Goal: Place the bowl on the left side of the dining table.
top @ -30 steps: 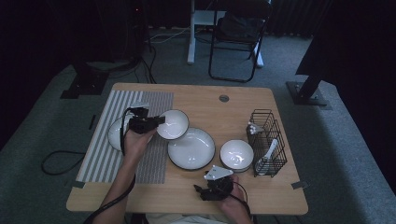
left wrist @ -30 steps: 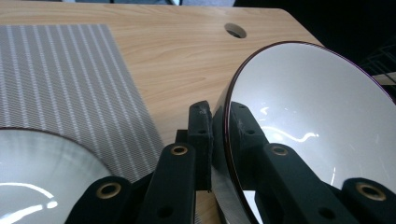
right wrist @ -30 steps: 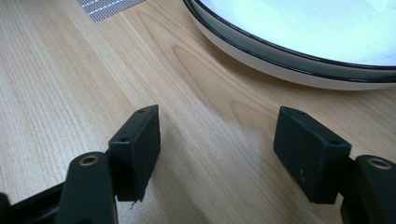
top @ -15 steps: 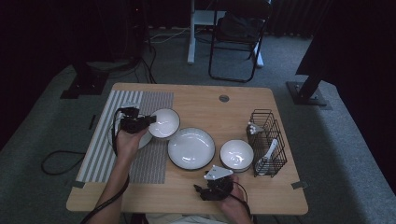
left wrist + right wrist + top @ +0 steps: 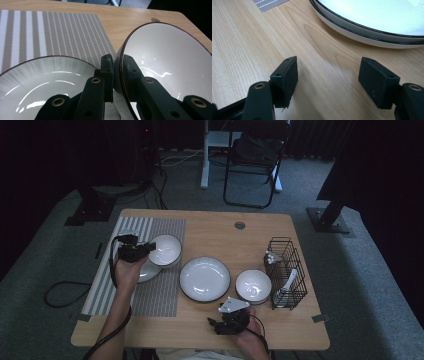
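No text, label, brand, number or sign is readable anywhere.

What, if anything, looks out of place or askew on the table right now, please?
One thing: the small bowl is tipped up on edge, its rim pinched in the left tool, over the plate on the striped mat. The other dishes sit level, with nothing spilled or broken.

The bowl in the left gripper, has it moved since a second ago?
Yes. The bowl, pinched by the left gripper, went left, away from the big plate, over the striped mat.
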The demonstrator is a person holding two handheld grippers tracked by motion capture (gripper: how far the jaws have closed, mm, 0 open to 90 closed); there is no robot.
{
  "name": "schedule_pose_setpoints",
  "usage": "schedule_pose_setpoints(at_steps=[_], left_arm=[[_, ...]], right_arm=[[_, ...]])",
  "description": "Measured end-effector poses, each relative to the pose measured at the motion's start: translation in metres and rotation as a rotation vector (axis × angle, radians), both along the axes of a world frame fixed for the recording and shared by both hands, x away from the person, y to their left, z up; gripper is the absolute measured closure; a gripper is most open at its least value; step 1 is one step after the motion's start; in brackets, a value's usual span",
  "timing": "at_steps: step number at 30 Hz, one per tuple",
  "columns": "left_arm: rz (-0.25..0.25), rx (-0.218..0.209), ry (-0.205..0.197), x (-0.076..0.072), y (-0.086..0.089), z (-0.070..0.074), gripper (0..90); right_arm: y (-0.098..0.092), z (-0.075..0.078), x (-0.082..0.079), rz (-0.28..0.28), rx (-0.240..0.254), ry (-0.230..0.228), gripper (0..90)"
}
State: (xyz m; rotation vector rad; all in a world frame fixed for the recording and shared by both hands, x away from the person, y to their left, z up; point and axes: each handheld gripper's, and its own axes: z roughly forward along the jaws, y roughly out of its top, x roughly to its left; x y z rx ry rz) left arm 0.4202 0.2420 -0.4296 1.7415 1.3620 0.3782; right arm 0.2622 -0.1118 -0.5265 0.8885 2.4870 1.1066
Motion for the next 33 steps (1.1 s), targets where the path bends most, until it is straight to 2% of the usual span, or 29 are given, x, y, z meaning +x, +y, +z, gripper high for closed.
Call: schedule_pose_setpoints(at_steps=[6, 14, 33], left_arm=[[0.033, 0.023, 0.001, 0.001, 0.008, -0.002, 82.1], [0.062, 0.015, 0.006, 0.000, 0.019, -0.005, 82.1], [0.183, 0.027, 0.020, -0.005, 0.055, -0.016, 81.9]], right_arm=[[0.000, 0.000, 0.000, 0.001, -0.001, 0.000, 31.3], [0.000, 0.000, 0.000, 0.001, -0.001, -0.001, 31.2], [0.000, 0.000, 0.000, 0.001, -0.001, -0.001, 31.2]])
